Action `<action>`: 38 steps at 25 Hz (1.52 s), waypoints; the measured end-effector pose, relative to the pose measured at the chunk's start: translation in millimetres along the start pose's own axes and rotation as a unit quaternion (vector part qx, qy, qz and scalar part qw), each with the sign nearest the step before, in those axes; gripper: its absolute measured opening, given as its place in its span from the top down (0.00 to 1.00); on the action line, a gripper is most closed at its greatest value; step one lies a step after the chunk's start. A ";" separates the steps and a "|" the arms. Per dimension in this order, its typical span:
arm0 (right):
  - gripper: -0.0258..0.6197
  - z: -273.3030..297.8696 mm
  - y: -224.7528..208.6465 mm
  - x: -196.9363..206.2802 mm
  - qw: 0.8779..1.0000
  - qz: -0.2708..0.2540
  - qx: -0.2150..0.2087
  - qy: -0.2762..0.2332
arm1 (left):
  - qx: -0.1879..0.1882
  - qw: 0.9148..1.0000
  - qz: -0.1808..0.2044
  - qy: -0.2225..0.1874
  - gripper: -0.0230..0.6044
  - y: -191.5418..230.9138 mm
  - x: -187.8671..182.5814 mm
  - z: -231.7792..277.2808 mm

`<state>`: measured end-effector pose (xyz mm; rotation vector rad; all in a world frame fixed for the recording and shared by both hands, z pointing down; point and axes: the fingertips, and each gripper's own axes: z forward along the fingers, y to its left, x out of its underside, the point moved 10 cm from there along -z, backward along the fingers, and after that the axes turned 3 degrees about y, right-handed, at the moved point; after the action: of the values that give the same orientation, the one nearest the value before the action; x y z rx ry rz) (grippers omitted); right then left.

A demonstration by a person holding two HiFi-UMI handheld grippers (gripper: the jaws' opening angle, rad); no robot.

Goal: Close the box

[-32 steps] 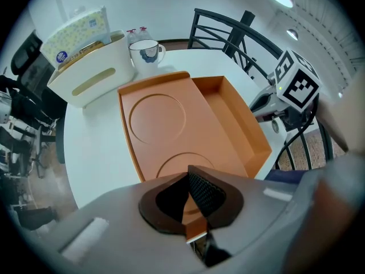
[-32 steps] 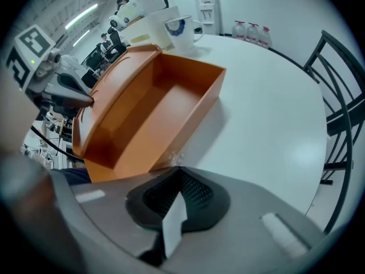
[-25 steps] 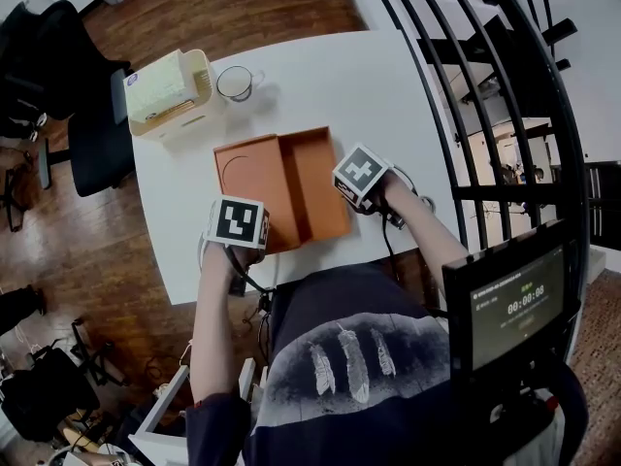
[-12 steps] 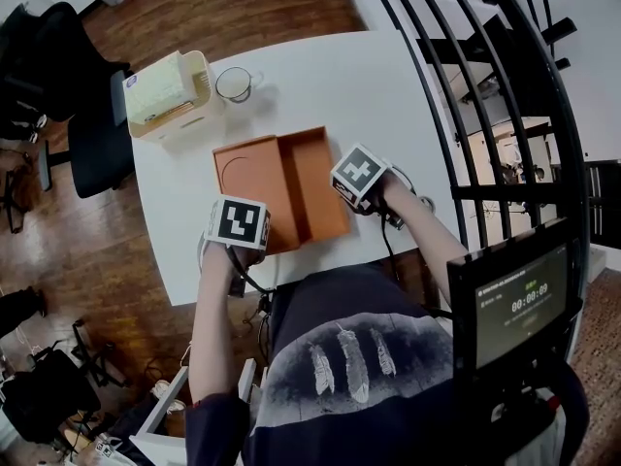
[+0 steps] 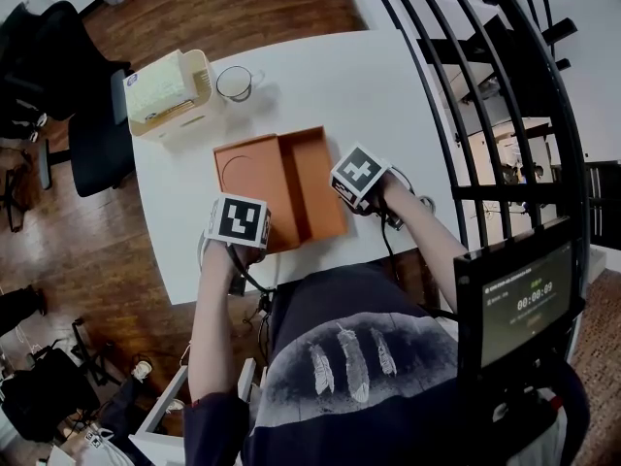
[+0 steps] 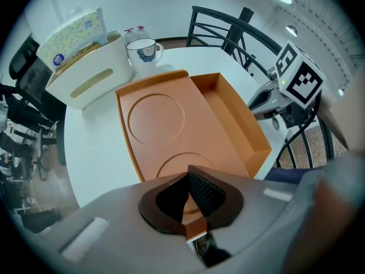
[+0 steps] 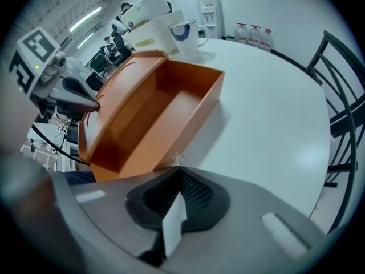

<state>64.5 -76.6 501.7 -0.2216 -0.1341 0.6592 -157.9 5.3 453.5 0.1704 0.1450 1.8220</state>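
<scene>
An orange box lies open on the white table (image 5: 340,76). Its deep tray (image 5: 315,183) is on the right, and its flat lid (image 5: 250,178) with two pressed circles is folded out to the left. My left gripper (image 5: 247,236) hovers over the lid's near edge (image 6: 165,124); its jaws (image 6: 194,210) are shut, and only a thin orange sliver shows between them. My right gripper (image 5: 342,190) sits by the tray's near right corner (image 7: 165,113), jaws (image 7: 174,210) shut, with a sliver of white table showing through.
At the table's far left stand a cream basket (image 5: 170,90) holding a tissue pack and a glass mug (image 5: 235,83). A black metal chair back (image 5: 485,85) curves along the right side. A timer screen (image 5: 519,304) hangs near my right arm. An office chair (image 5: 87,134) stands left.
Both grippers and the box stay almost where they were. Only the timer screen at the lower right has drifted slightly.
</scene>
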 end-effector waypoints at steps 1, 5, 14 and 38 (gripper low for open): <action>0.95 -0.4 0.8 0.0 1.000 -0.001 -0.001 -0.002 | -0.001 1.000 0.000 -0.001 0.94 -0.3 -0.1 -0.9; 0.95 0.3 5.2 -2.1 1.000 -0.003 -0.007 -0.011 | 0.000 1.000 0.000 -0.006 0.94 0.1 0.3 0.9; 0.95 1.0 9.6 -6.3 1.000 -0.006 -0.004 -0.009 | -0.002 1.000 0.003 0.003 0.94 -0.5 2.4 -0.5; 0.95 -0.6 22.4 -10.7 1.000 -0.023 -0.005 -0.016 | 0.003 1.000 0.016 0.006 0.94 -5.7 0.7 3.1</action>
<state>43.0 -66.1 495.0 -0.2181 -0.1725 0.6173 -152.1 7.5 455.5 0.1673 0.1562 1.8558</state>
